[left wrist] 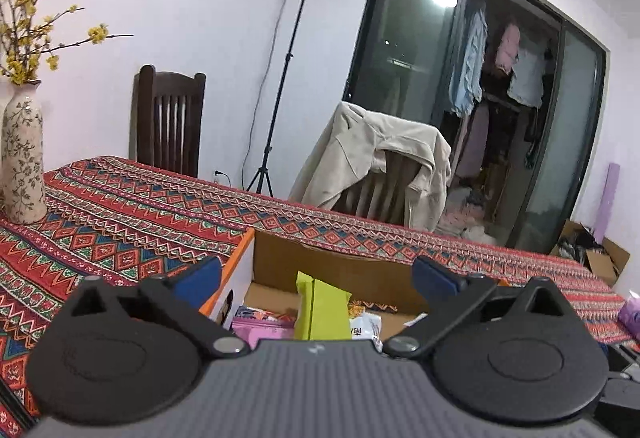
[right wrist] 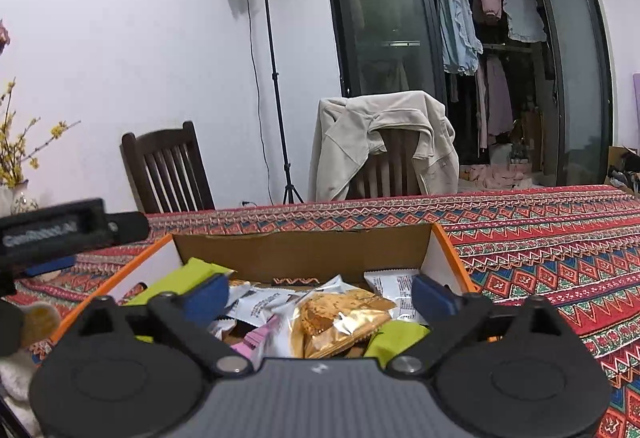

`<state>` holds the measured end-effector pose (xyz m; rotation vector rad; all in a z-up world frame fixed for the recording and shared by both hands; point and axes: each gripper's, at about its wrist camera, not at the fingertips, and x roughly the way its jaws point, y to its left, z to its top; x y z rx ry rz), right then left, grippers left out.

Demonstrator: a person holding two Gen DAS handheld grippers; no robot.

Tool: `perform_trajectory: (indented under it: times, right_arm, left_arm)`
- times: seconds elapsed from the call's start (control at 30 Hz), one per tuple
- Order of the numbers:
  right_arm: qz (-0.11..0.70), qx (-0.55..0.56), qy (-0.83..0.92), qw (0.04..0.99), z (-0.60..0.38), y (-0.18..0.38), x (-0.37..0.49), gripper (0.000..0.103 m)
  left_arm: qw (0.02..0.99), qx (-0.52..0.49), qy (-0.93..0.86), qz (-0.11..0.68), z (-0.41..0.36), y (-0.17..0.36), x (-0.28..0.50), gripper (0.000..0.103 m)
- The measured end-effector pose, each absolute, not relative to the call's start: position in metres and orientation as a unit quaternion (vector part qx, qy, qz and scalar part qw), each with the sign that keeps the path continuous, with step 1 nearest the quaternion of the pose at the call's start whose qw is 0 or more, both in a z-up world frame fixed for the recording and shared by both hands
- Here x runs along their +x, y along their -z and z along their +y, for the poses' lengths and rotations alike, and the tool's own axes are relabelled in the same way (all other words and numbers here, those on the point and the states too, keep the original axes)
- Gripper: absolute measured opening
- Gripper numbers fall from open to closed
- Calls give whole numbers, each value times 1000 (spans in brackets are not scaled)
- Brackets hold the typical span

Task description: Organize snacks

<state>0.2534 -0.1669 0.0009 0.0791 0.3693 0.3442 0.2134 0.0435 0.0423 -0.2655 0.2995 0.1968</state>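
Standing upright at lower centre of the left view, one green packet (left wrist: 320, 308) points up inside the box (left wrist: 332, 262) on the table (left wrist: 120, 222); left gripper (left wrist: 318, 274) and right gripper (right wrist: 320, 294) jaws gape wide, empty. Right view shows two green packets.

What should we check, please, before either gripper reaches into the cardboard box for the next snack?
1. Left gripper open, nothing between its fingers: ok.
2. Right gripper open, nothing held: ok.
3. Cardboard box open-topped and reachable: ok.
4. Gold packet lies on top of the pile, unobstructed: ok.
5. Green packet stands upright, free to grasp: ok.
6. A place to sort the snacks into: cannot tell.
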Motion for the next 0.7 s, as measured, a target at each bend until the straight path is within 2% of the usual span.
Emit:
perform_trajectory:
  times: [0.2, 0.47, 0.7]
  right_arm:
    - [175, 39, -163, 970, -172, -7, 244, 103]
    - [135, 0, -175, 975, -188, -42, 177, 103]
    - [171, 19, -193, 966, -217, -27, 124, 103]
  left_arm:
    - [977, -134, -94, 138, 43, -58, 203, 103]
    - [990, -90, -65, 92, 29, -95, 133, 103]
    - [990, -76, -64, 104, 26, -77, 68, 103]
